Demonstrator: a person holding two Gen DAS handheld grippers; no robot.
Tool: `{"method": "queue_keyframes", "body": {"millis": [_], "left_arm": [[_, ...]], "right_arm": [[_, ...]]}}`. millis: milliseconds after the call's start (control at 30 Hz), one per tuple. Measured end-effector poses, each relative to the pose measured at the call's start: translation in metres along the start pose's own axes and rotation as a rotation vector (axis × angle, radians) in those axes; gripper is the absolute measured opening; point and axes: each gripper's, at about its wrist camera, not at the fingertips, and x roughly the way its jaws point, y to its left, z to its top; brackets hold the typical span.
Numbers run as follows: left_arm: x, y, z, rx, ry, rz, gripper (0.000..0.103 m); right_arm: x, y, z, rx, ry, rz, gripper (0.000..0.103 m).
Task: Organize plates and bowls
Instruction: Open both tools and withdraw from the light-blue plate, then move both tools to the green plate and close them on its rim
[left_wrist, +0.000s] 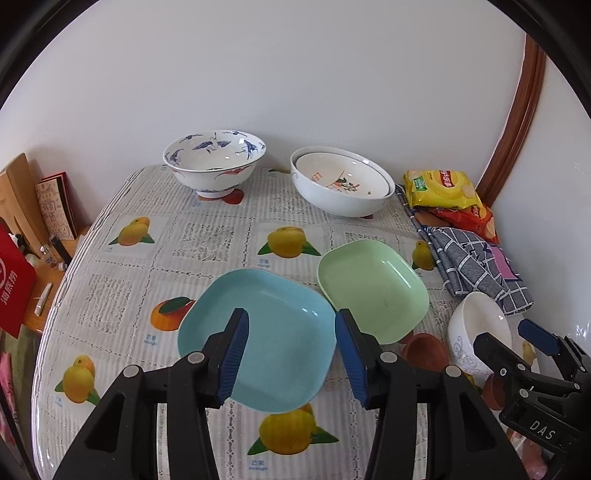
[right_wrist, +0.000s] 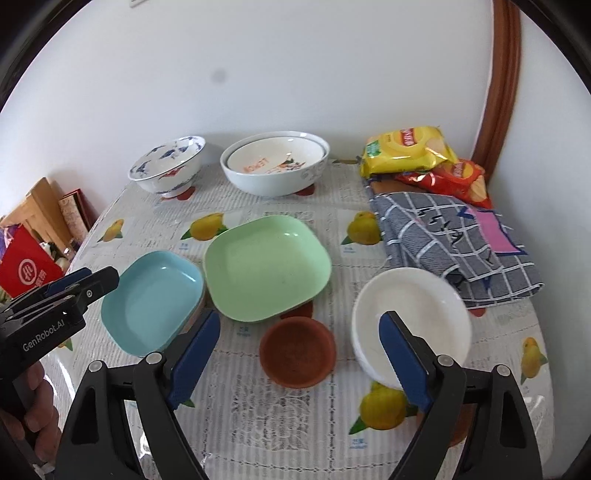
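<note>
A blue square plate (left_wrist: 273, 339) lies near the table's front, next to a green square plate (left_wrist: 373, 288). My left gripper (left_wrist: 291, 354) is open, its jaws spread above the blue plate, holding nothing. My right gripper (right_wrist: 299, 362) is open above a small brown dish (right_wrist: 297, 352), with a white bowl (right_wrist: 410, 321) by its right finger. At the back stand a blue-patterned bowl (left_wrist: 214, 162) and two nested white bowls (left_wrist: 341, 184). The plates also show in the right wrist view: blue plate (right_wrist: 151, 299), green plate (right_wrist: 266, 266). The right gripper shows in the left view (left_wrist: 517, 339).
A checked grey cloth (right_wrist: 450, 240) and yellow and red snack bags (right_wrist: 410, 151) lie along the table's right side. A white wall runs behind the table. A red box (right_wrist: 26, 269) and wooden boards (left_wrist: 18, 195) stand beyond the left edge.
</note>
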Motion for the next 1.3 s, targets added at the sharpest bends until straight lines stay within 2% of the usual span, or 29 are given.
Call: {"method": "queue_keyframes", "body": {"millis": [167, 300, 467, 633, 867, 967, 1067, 1133, 1300], "left_arm": [[-0.002, -0.015, 0.005, 0.004, 0.0, -0.006, 0.047], [-0.003, -0.026, 0.008, 0.018, -0.017, 0.029, 0.047], [-0.001, -0.04, 0.013, 0.085, -0.013, 0.021, 0.047], [0.008, -0.042, 0.025, 0.077, 0.018, 0.031, 0.047], [0.032, -0.036, 0.036, 0.071, 0.052, 0.052, 0.047], [0.046, -0.035, 0.039, 0.079, 0.065, 0.062, 0.047], [0.062, -0.035, 0.041, 0.094, 0.083, 0.068, 0.053], [0.074, -0.035, 0.043, 0.108, 0.093, 0.075, 0.053], [0.1, -0.033, 0.048, 0.099, 0.119, 0.05, 0.053]], "right_arm": [[-0.019, -0.019, 0.0, 0.001, -0.06, -0.028, 0.089], [-0.023, -0.035, 0.005, 0.052, -0.046, -0.004, 0.089], [-0.016, -0.041, 0.012, 0.058, -0.046, -0.036, 0.089], [-0.002, -0.04, 0.02, 0.059, -0.012, -0.01, 0.089], [0.016, -0.038, 0.033, 0.055, -0.015, 0.007, 0.089], [0.033, -0.038, 0.04, 0.056, 0.009, 0.011, 0.081], [0.054, -0.039, 0.044, 0.067, 0.049, 0.026, 0.069], [0.07, -0.038, 0.046, 0.072, 0.084, 0.034, 0.062], [0.099, -0.035, 0.047, 0.063, 0.125, 0.047, 0.062]]}}
